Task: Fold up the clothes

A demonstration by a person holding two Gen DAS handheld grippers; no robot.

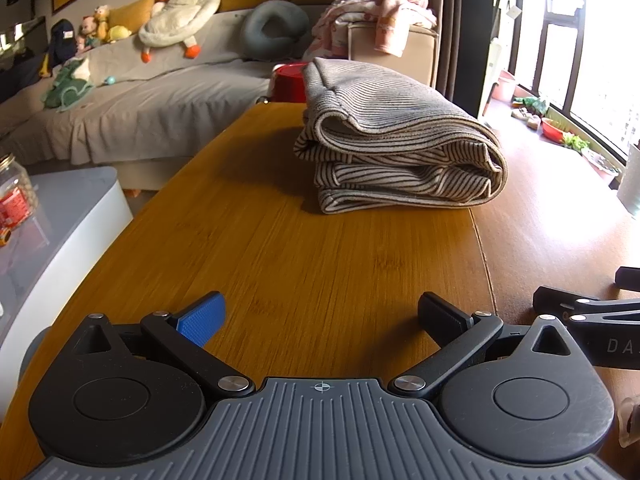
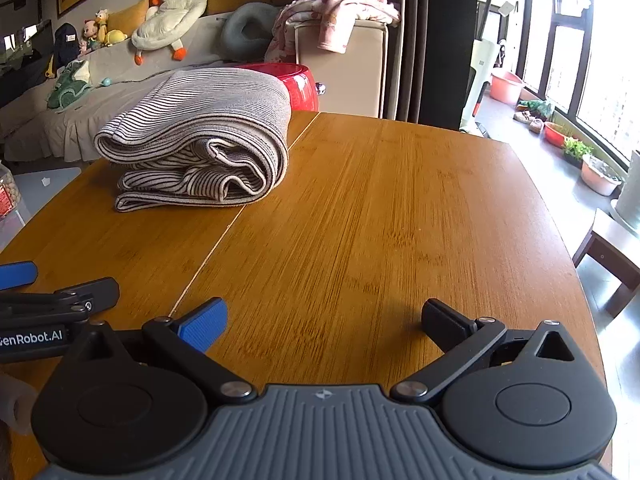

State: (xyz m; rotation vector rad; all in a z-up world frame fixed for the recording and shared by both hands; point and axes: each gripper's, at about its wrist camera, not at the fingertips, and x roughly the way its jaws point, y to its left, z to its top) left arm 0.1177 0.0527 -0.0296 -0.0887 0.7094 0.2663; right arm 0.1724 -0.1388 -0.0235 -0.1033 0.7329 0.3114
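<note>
Striped garment (image 1: 396,140) well beyond jaws

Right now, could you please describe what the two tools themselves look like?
Both match: the left tool and right tool each have a ribbed grey body with a small crosshair mark, black round hubs and linkages, one blue textured finger and one black. A white "GenRobot.AI" label shows on the left one.

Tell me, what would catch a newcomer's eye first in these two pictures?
Most striking is the folded striped garment, a thick bundle sitting on the wooden table straddling its seam, with nothing touching it. Near the camera, the left claw and right claw both hang open and empty over the table's bare near end. Behind, a big white plush duck sprawls on the grey sofa.
</note>
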